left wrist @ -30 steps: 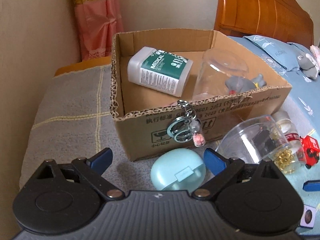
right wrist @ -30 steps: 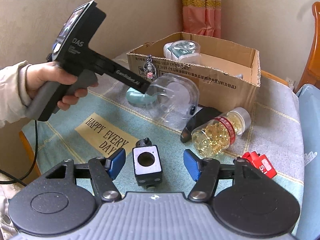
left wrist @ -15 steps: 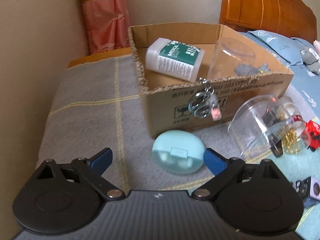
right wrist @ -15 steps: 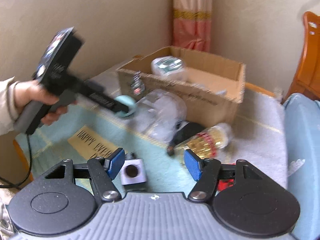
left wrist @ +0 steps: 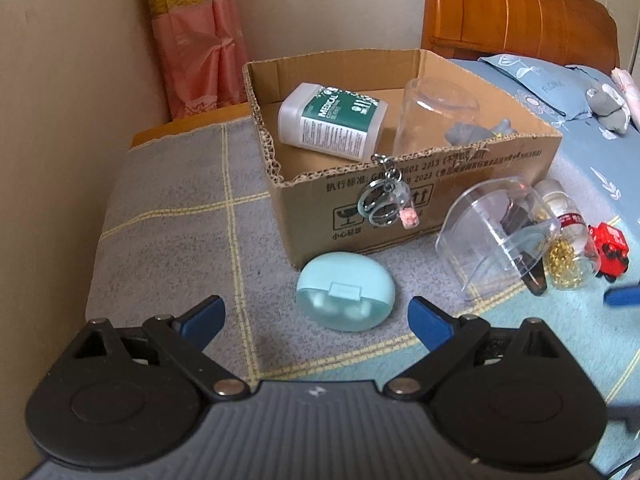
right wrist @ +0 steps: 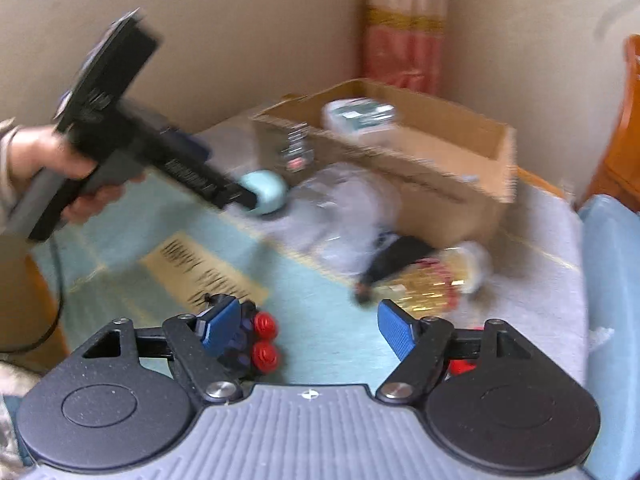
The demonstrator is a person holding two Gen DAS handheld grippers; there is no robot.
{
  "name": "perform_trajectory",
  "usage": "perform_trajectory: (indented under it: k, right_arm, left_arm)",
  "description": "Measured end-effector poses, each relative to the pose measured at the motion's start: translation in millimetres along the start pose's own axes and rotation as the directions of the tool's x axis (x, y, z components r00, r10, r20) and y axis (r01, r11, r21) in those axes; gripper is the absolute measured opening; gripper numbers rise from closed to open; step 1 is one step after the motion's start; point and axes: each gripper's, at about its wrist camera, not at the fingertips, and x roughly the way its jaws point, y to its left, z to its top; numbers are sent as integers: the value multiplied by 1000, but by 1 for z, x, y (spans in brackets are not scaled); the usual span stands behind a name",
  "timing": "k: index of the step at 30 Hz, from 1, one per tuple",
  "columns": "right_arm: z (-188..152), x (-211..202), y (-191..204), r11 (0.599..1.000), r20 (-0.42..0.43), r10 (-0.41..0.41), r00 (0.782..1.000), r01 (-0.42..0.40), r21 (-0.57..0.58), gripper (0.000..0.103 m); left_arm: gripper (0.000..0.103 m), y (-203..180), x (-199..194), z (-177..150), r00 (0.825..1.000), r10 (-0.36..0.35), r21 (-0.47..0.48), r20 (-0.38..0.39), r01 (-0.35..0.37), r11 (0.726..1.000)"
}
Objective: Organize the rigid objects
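One cardboard box (left wrist: pixel 420 200) on the cloth-covered desk (left wrist: pixel 168 216). Inside: one white bottle with a green label (left wrist: pixel 332 122), one clear cup (left wrist: pixel 434 120), one grey figure (left wrist: pixel 472 133). One keyring (left wrist: pixel 384 200) hangs over the front wall. Outside the box: one mint-green oval case (left wrist: pixel 346 296), glossy, latch facing the camera, just beside the box front; one clear dome container (left wrist: pixel 496 236); one jar of yellow capsules (left wrist: pixel 564 240); one red toy car (left wrist: pixel 610 246).

Left tongs (left wrist: pixel 316 314) open, empty, case near the gap. Right tongs (right wrist: pixel 310 330) open, jaws just widened, nothing gripped; the view is blurred.
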Motion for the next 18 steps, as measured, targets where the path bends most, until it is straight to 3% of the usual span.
perform_trajectory:
  k: [8, 14, 18]
  right_arm:
    - [-7, 10, 25, 989, -61, 139, 988, -141, -38, 85]
    - [-6, 35, 41, 993, -110, 66, 992, -76, -93, 87]
    - [-6, 40, 25, 998, -117, 27, 993, -33, -46, 93]
  left_arm:
    - [98, 0, 2, -6, 1000, -2, 27, -11, 3, 1000]
    - [98, -7, 7, -7, 999, -18, 57, -32, 20, 998]
    - [98, -9, 7, -6, 999, -28, 56, -43, 30, 998]
